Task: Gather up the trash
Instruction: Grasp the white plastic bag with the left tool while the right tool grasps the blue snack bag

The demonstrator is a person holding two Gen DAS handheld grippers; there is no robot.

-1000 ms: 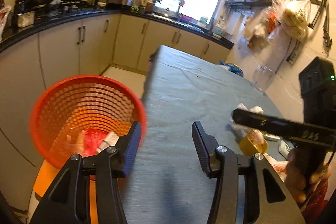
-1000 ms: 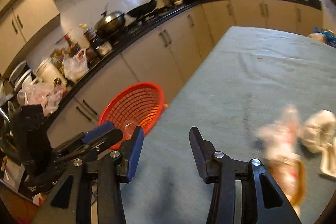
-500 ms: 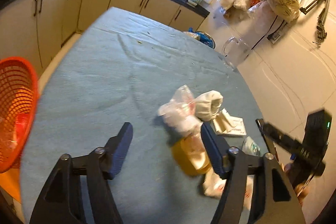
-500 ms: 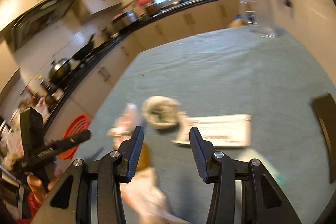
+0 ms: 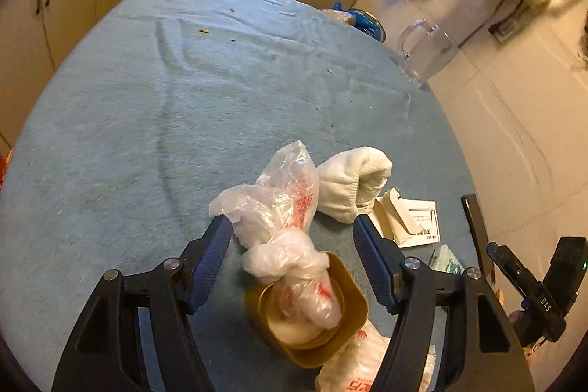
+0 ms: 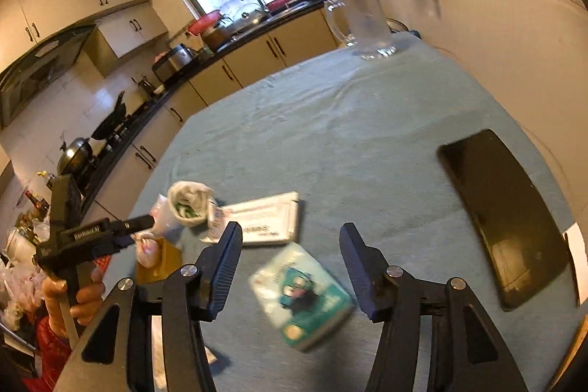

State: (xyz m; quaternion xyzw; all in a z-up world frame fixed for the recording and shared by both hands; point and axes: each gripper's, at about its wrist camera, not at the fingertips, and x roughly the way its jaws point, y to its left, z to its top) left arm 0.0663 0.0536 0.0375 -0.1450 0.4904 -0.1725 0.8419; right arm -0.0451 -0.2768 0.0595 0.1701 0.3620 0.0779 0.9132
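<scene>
On the table (image 5: 110, 142), covered by a blue-green cloth, the trash is gathered near the front right part in the left wrist view. The left gripper (image 5: 292, 245) is held over a knotted clear plastic bag (image 5: 283, 204) with red print, which sits partly in a shallow gold container (image 5: 352, 329); its jaws are closing a little, and the bag lies between them with neither pad seen pressing on it. Just right of the bag lies a rolled white sock (image 5: 352, 186), touching a flattened white carton (image 5: 415, 219). Further right, a black phone (image 5: 476, 226) is seen edge-on. At the far right edge of the table a clear glass jug (image 5: 426, 50) stands upright.

In the right wrist view, the left gripper's handle is held by a hand (image 6: 81, 296) at the far left. The right gripper (image 6: 290, 245) is opening, with a green-and-white tissue packet (image 6: 305, 296) (blurred) lying between its jaws, untouched by either pad. The phone (image 6: 503, 215) lies flat to the right.
</scene>
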